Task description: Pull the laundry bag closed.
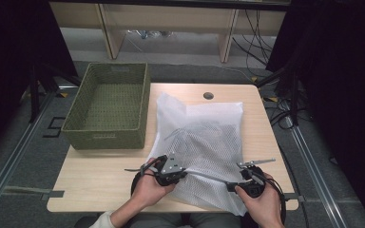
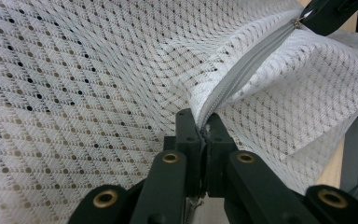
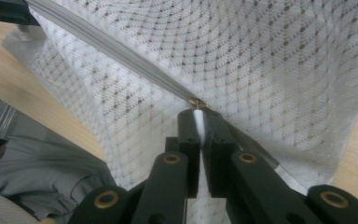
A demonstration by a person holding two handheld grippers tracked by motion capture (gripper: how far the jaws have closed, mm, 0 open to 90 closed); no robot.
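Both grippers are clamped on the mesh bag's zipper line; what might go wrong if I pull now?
The right gripper pinches only the small zipper pull, so it may slip free. The left gripper grips a thin fold of the mesh laundry bag beside the zipper; hard pulling could snag mesh in the slider or drag the bag off the table.

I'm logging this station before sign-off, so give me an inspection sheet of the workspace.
Surface: wooden table, round hole near far edge.
Job's things: white mesh bag lying flat; its grey zipper stretched between the grippers.
Clutter: empty green woven basket at far left.
Grippers: left gripper shut on the zipper end; right gripper shut on the zipper pull.
Cables: loose cables on floor behind.
Surroundings: dark curtains, wooden frame.
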